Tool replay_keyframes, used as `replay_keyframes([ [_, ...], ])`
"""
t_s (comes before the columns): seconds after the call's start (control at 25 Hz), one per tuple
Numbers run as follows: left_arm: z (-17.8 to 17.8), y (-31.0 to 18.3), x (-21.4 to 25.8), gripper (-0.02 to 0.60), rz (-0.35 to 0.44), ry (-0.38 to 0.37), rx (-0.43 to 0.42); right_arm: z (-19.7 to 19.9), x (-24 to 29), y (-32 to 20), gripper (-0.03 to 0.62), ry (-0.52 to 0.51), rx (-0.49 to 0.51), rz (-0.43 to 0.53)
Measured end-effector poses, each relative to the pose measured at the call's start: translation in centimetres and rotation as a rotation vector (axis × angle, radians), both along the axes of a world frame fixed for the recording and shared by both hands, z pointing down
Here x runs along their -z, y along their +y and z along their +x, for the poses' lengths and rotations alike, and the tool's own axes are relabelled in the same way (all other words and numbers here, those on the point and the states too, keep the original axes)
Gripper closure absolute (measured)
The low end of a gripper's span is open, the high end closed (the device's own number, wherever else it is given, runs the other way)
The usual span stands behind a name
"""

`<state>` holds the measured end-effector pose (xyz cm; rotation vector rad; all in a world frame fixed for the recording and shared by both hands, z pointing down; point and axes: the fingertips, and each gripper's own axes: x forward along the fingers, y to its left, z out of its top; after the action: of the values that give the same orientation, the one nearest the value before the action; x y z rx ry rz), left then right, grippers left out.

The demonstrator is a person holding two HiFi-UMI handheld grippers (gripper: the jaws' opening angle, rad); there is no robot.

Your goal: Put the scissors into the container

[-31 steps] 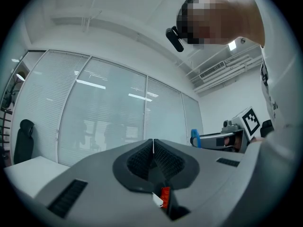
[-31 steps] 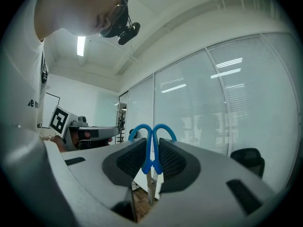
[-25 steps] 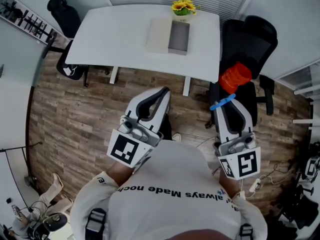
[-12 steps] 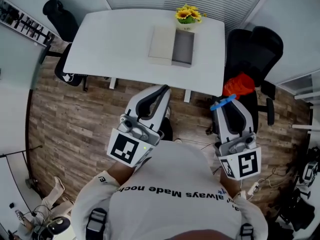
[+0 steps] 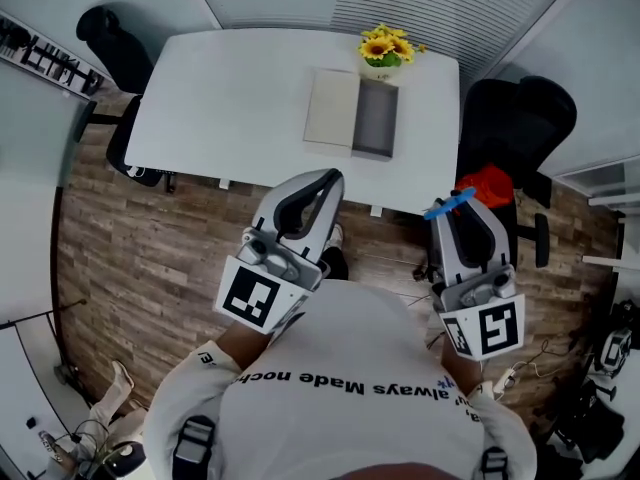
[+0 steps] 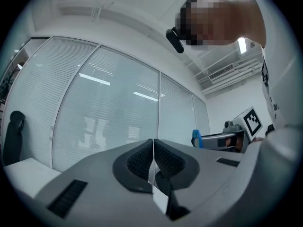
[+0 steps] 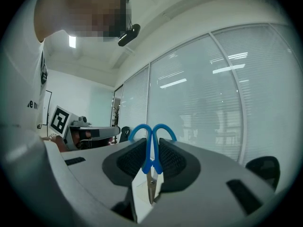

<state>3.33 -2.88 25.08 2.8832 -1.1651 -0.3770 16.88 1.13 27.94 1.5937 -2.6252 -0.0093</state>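
The scissors (image 7: 151,160) are clamped by their blue handles in the right tongs (image 5: 460,216), held in the air well short of the open grey container (image 5: 377,120) on the white surface (image 5: 230,98). The left tongs (image 6: 153,148) are clenched on nothing. This looks like the carry step: the next move calls for reaching over the container and letting go.

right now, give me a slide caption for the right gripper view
Right gripper with jaws shut on blue-handled scissors, handle loops past the jaw tips, blinds behind.
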Motion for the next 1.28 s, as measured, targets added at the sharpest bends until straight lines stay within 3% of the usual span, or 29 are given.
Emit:
replay_keyframes([
  [0.68,-4.5,-9.3,-0.7,0.558,-0.006,-0.006,-0.02,-4.4,-0.6,-9.2,0.502,-0.005,-0.033,0.0],
  [1.28,-5.5,-12.7,-1.8,0.558,-0.021,-0.002,-0.046,-5.9,-0.9,-12.8,0.502,-0.004,-0.048,0.006],
])
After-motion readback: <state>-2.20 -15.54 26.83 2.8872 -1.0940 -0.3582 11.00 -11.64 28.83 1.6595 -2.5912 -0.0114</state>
